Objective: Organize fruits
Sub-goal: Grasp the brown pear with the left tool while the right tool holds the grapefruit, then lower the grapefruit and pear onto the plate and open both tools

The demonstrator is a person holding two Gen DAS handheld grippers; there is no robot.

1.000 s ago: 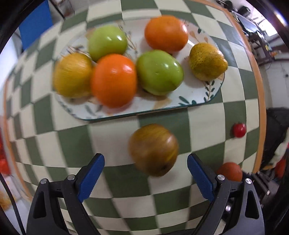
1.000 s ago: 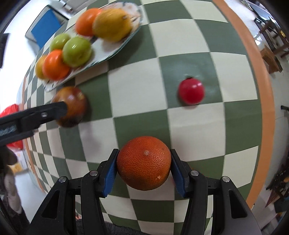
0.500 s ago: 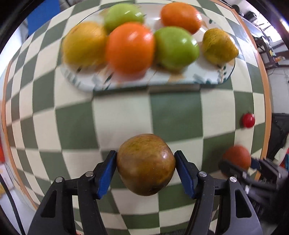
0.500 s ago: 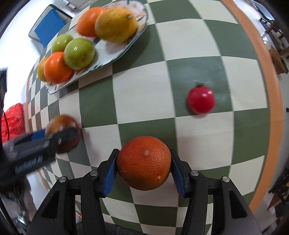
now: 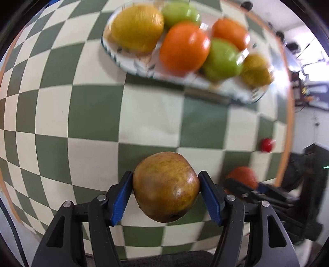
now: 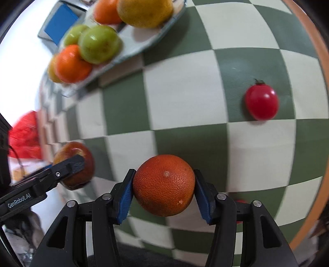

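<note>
Blue-padded fingers of the left gripper [image 5: 166,190] are pressing against both sides of a brownish-green apple [image 5: 166,186], which is sitting between them above the green-and-cream checkered tablecloth [image 5: 96,115]. Ahead of it in the left wrist view, an oval plate [image 5: 141,68] is lying on the cloth and carrying six blurred fruits: a yellow fruit [image 5: 137,27] at its left end, a green one [image 5: 180,15] behind, an orange one [image 5: 184,45] in front, a second orange fruit [image 5: 230,32], a second green fruit [image 5: 223,59] and a smaller yellow fruit [image 5: 256,69] at the right end. Off to the right, a small red tomato [image 5: 267,144] is resting on the cloth near its orange border, and the right gripper is showing low at the right edge with an orange [image 5: 242,177] in it. Moving to the right wrist view, the right gripper [image 6: 164,190] is clamping the dimpled orange [image 6: 164,184] between its blue pads, above the cloth. The tomato [image 6: 261,101] is lying on a green square ahead and to the right, well apart from the orange. The plate [image 6: 131,51] is sitting at the upper left with its fruits crowded together. At the left edge, the left gripper [image 6: 67,166] is gripping the apple [image 6: 74,164], near the table's edge.
</note>
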